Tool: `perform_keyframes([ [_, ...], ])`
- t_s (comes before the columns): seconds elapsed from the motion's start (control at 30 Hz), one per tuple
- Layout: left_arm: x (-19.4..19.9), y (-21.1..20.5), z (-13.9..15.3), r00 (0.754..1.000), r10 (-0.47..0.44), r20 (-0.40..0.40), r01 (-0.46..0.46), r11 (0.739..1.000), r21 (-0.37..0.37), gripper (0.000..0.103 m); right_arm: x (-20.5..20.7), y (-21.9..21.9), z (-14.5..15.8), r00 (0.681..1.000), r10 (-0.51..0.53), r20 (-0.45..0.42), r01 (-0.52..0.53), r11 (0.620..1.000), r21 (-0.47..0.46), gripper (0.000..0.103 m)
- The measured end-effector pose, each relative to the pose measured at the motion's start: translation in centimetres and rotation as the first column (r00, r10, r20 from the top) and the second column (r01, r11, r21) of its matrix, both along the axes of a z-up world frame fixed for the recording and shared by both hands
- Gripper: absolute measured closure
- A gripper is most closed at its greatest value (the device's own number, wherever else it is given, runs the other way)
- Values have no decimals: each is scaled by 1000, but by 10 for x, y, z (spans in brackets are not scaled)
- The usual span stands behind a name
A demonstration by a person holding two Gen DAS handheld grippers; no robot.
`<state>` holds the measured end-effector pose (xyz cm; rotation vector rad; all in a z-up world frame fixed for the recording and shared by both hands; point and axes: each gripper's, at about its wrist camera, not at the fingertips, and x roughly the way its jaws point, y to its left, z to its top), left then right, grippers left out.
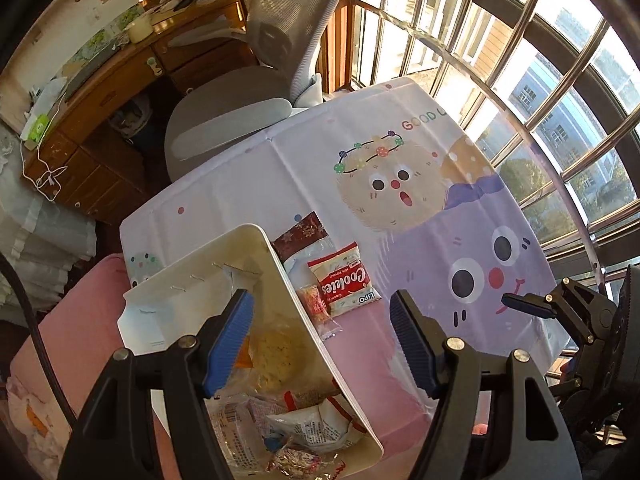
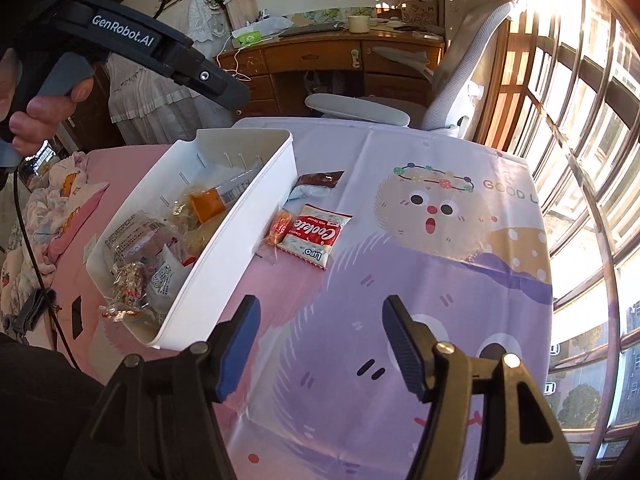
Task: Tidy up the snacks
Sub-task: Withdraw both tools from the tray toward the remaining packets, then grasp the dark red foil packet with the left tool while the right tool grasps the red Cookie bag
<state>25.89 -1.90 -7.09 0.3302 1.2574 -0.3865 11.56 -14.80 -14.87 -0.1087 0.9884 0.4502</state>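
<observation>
White bin (image 2: 256, 200) of crinkly snack packets (image 2: 160, 256)

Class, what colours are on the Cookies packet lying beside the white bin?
Red and white; the Cookies packet shows best in the right wrist view.

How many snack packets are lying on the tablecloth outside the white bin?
3: a brown packet by the bin's far end, a Cookies pack, and a small orange packet between them. Others might hide behind the bin.
</observation>
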Motion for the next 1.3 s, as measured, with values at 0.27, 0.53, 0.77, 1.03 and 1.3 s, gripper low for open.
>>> perform_keyframes([
  [0.27,50,-25,-34,982,-179,-66,186,976,113,33,33,18,-18,992,110,61,-106,992,-63,23],
  [0.53,82,-46,-85,913,-356,-198,393,898,198,33,57,45,-48,971,210,118,-195,973,-127,13],
  [0.77,99,-58,-135,852,-428,-302,506,821,265,33,71,69,-85,947,297,121,-269,942,-202,13],
  [1.03,108,-72,-176,802,-460,-380,577,761,297,34,82,89,-115,932,344,118,-305,916,-259,13],
  [1.3,110,-76,-204,771,-467,-432,614,726,311,42,95,95,-126,930,355,98,-324,915,-239,14],
])
